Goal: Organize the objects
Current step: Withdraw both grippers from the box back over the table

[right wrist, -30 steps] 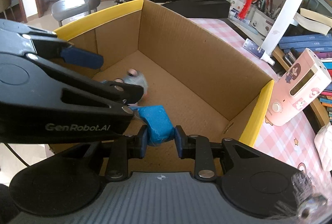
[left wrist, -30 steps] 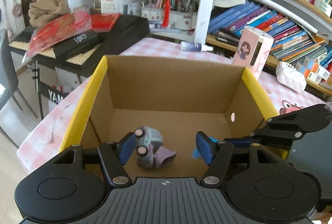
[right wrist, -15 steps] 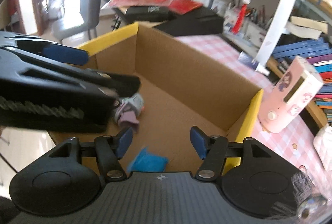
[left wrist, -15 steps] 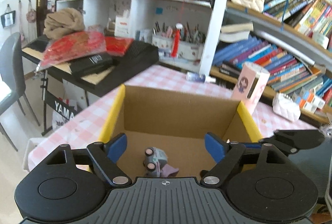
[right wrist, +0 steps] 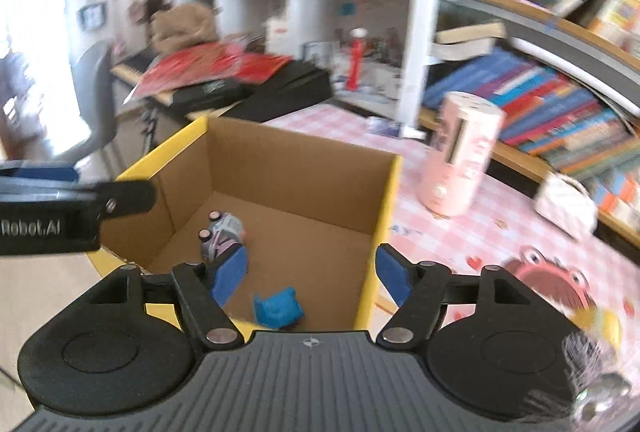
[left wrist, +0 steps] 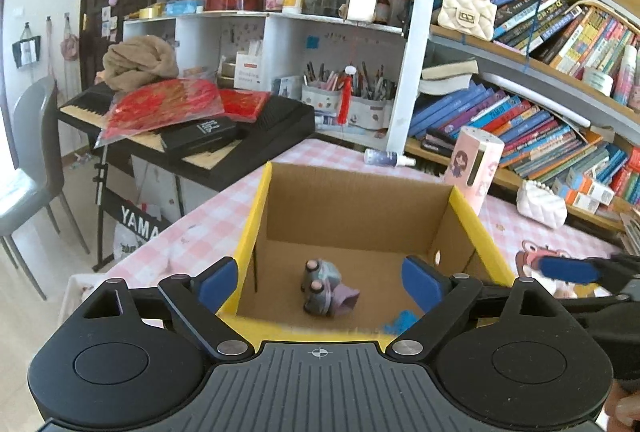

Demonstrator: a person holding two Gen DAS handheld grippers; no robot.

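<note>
Dropped off, both loads. A second ago: blue lump clamped in the right tongs (right wrist: pixel 310 272) down inside the cardboard box (left wrist: pixel 360 208), toy car just ahead of the left tongs (left wrist: pixel 320 282). Now lying loose on the box floor: the blue lump (right wrist: pixel 279 306) near the front wall, the grey toy car (right wrist: pixel 222 236) tipped on its side a little further in, wheels toward the left wall. Nothing between either pair of pads. Both tongs apart and opening wider, pulled back and up so that the box rim sits below them instead of around them. Left tongs also seen at the left edge of the right view, clear of the box; right tongs seen at the right edge of the left view, out over the pink checked table (left wrist: pixel 192 232).

Meaning for the task: two things stowed, hands free for the next pick. Likely candidates on the table beside the box: the pink canister (right wrist: pixel 460 168), the small spray bottle (left wrist: pixel 386 157), the white pouch (left wrist: pixel 540 201). Which one comes next, not possible to say.
</note>
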